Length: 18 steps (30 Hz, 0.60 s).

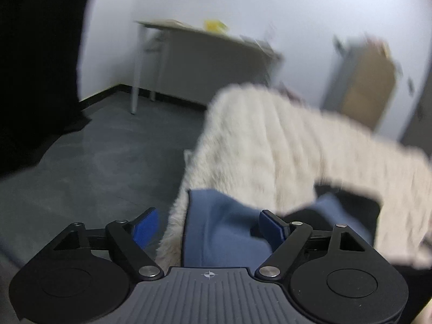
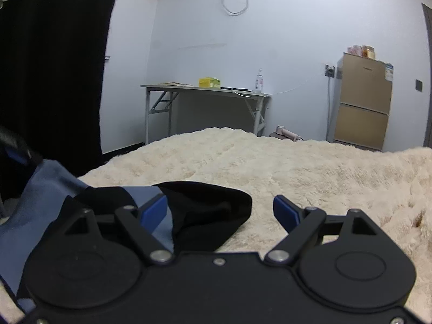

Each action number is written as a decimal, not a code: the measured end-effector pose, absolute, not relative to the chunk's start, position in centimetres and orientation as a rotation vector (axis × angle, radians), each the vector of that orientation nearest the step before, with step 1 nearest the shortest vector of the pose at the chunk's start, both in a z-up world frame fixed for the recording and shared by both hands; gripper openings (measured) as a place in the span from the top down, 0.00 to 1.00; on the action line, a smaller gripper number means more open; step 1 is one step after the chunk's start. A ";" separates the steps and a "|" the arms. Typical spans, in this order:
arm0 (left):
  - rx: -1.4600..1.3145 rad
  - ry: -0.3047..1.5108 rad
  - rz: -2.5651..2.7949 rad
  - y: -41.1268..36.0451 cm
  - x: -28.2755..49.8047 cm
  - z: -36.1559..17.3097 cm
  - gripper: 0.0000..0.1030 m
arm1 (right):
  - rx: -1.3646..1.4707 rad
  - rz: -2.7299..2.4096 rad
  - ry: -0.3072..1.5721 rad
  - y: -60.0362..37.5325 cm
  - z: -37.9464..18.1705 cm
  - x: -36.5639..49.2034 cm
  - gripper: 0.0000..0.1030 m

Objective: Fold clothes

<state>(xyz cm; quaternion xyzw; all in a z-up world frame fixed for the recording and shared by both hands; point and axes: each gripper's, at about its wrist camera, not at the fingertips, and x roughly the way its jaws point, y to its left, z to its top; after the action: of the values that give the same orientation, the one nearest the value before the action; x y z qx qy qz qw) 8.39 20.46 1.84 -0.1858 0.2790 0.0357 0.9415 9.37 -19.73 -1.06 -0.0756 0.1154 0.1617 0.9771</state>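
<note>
Left wrist view: left hand-held gripper [image 1: 206,225] spread apart over the blue garment [image 1: 216,229] on the fluffy bed [image 1: 256,135], right hand-held gripper [image 2: 220,206] apart too, gripping nothing.

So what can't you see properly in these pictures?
- What kind of garment the blue and black garment is: right wrist view, the right tool covers its near part and the left edge cuts it off.
- The fridge and the things on the folding table: left wrist view, smeared by motion blur.
- The bottle label: right wrist view, too small.
- Whether the left tool touches the cloth: blurred.
</note>
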 end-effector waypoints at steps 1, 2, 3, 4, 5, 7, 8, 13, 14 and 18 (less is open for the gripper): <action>-0.412 0.554 0.071 20.6 7.7 2.0 0.24 | -0.184 0.378 0.230 -18.9 -1.0 8.8 0.18; -0.443 0.534 0.065 20.7 6.8 2.1 0.23 | -0.217 0.430 0.226 -18.1 -0.9 8.2 0.18; -0.462 0.508 0.052 20.6 5.8 2.0 0.22 | -0.249 0.481 0.223 -17.3 -0.8 7.6 0.18; -0.466 0.482 0.036 20.3 4.9 1.8 0.22 | -0.276 0.548 0.225 -16.4 -0.8 6.9 0.18; -0.458 0.463 0.020 19.9 4.1 1.4 0.22 | -0.293 0.615 0.242 -15.5 -0.9 6.4 0.18; -0.417 0.475 -0.003 19.2 3.9 0.5 0.22 | -0.293 0.718 0.296 -13.9 -1.0 5.5 0.18; -0.404 0.490 -0.005 19.1 4.0 0.2 0.22 | -0.291 0.787 0.335 -12.9 -1.1 5.0 0.18; -0.388 0.487 -0.028 19.5 3.9 0.5 0.22 | -0.407 0.947 0.413 -7.7 -2.4 2.7 0.18; -0.394 0.484 -0.033 19.7 3.8 0.4 0.22 | -0.442 0.964 0.427 -6.6 -2.9 2.6 0.18; -0.419 0.465 -0.043 21.0 3.3 0.3 0.22 | -0.555 1.015 0.470 -3.1 -4.8 2.4 0.34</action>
<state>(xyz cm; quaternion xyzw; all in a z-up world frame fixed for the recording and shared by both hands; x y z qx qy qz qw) 3.32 20.99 0.30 -0.2063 0.2289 -0.0210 0.9511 2.44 -3.12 -4.84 -0.2600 0.2199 0.4753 0.8113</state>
